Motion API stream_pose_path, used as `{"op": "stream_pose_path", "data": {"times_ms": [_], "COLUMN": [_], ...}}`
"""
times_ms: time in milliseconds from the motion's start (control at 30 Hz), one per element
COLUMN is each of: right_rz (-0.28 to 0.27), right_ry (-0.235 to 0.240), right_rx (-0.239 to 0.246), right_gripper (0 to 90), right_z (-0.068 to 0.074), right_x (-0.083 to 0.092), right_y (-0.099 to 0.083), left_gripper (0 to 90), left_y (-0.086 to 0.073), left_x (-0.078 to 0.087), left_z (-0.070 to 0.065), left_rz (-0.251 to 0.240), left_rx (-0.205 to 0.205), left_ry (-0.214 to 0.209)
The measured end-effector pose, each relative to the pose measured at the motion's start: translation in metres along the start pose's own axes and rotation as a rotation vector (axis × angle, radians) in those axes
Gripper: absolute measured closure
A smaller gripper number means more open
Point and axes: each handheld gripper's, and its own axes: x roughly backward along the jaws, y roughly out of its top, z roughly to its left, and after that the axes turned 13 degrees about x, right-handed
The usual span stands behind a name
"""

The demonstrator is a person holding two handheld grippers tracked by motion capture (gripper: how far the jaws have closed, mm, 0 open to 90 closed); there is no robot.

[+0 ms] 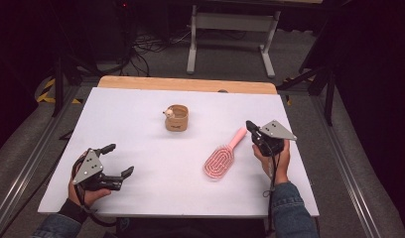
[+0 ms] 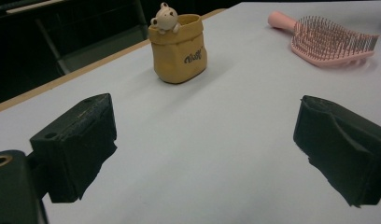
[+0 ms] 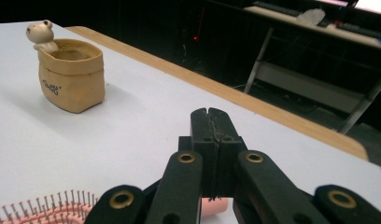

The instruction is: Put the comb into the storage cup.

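Your left gripper (image 1: pixel 118 159) rests low at the near left corner of the white table (image 1: pixel 131 109), held in your left hand (image 1: pixel 86 193), its two black jaws spread wide with nothing between them; in the left gripper view both jaws stand well apart over bare tabletop and point toward the far middle of the table. Further right, near the centre and toward the far edge, stands a tan sack-shaped pot (image 1: pixel 176 118), upright, with a small pale bear figure (image 1: pixel 168 113) perched on its rim; it is well apart from both grippers. To the right of the pot lies the pink paddle hairbrush (image 1: pixel 221 158), flat on the table with its bristles up. Its long axis runs diagonally: the broad head sits nearer you and to the left, and the handle (image 1: pixel 237 137) points away and to the right, toward your right gripper (image 1: pixel 250 126). That gripper, held in your right hand (image 1: pixel 275 158), sits at the handle end, its jaws pressed together. In the right gripper view the two jaws meet tip to tip with no gap, the pink handle end shows just beneath them, and the bristles appear at the lower left. Whether the closed jaws actually pinch the handle cannot be told from these views.
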Motion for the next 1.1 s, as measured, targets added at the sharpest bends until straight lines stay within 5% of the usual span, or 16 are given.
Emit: {"op": "stream_pose_path", "data": {"times_ms": [400,767,1100], "right_rz": [0.077,0.211,0.320], "right_ry": [0.042,0.099,0.090], "right_rx": [0.020,0.062,0.120], "right_gripper": [90.0,90.0,90.0], "right_z": [0.003,0.015,0.019], "right_x": [-0.032,-0.059,-0.074], "right_y": [-0.006,-0.012,-0.022], "left_gripper": [6.3,6.4,6.5], "left_y": [0.000,-0.001,-0.001], "left_x": [-0.001,0.000,-0.002], "left_z": [-0.002,-0.001,-0.002], "left_rz": [0.011,0.007,0.013], "left_rx": [-0.002,0.003,-0.001], "left_ry": [0.005,0.001,-0.002]}}
